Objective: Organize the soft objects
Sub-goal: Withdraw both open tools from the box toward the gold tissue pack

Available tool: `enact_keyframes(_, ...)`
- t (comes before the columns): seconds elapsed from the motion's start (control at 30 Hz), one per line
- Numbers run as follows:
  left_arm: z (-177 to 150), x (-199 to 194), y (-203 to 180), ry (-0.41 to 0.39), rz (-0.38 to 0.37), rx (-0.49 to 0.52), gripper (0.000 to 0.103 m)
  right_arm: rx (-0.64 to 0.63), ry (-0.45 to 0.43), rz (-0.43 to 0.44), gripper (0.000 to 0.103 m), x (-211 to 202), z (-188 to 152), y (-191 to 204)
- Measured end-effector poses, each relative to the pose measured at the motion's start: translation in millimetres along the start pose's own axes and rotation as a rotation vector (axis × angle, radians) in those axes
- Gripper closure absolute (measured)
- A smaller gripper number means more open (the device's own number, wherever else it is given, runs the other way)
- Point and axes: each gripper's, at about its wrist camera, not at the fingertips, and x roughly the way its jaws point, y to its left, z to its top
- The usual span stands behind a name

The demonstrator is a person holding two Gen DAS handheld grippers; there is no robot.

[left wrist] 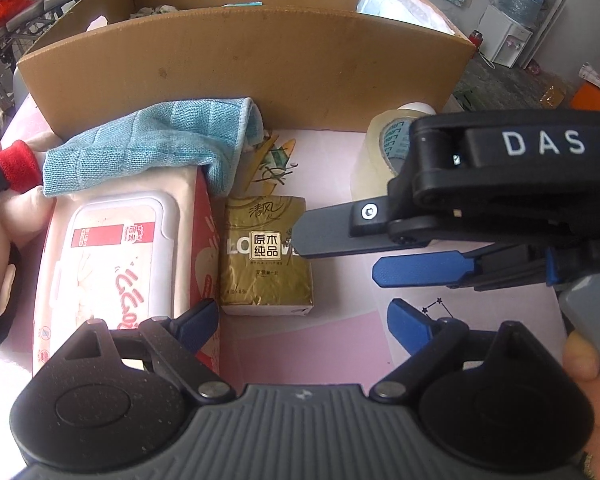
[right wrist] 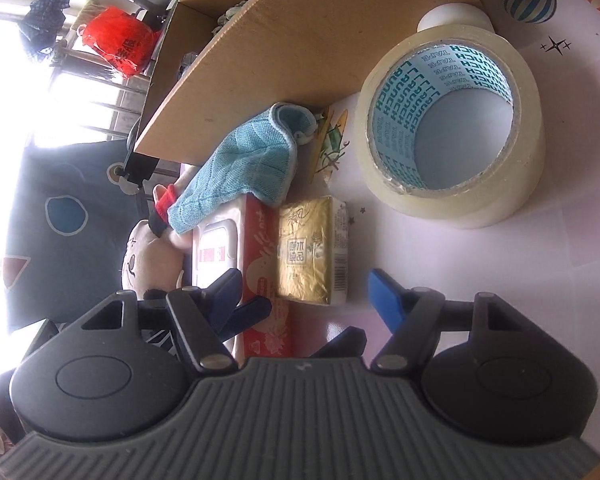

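Both my grippers, left gripper and right gripper, spread, empty. Gold tissue pack just ahead; wipes pack, blue cloth, plush toy beside cardboard box, unsorted. Most left.

The left wrist view sits low over the table, looking forward and down toward the cardboard box that fills the upper frame. The right wrist view is rolled sideways, close to the surface, so the same box slants across its upper centre. Both views share the gold tissue pack, the wet wipes pack, the blue cloth and the tape roll.
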Motion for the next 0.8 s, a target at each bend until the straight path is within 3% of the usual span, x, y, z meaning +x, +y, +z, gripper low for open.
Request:
enact_keyframes(0.53, 11, 13, 2, -0.014, -0.015, 0.016, 0.01, 0.04, 0.029, 0.043, 0.032, 27, 11, -5)
enact_keyframes(0.8, 12, 18, -1, -0.024, -0.064, 0.032, 0.012, 0.066, 0.032, 0.066, 0.032, 20, 11, -14)
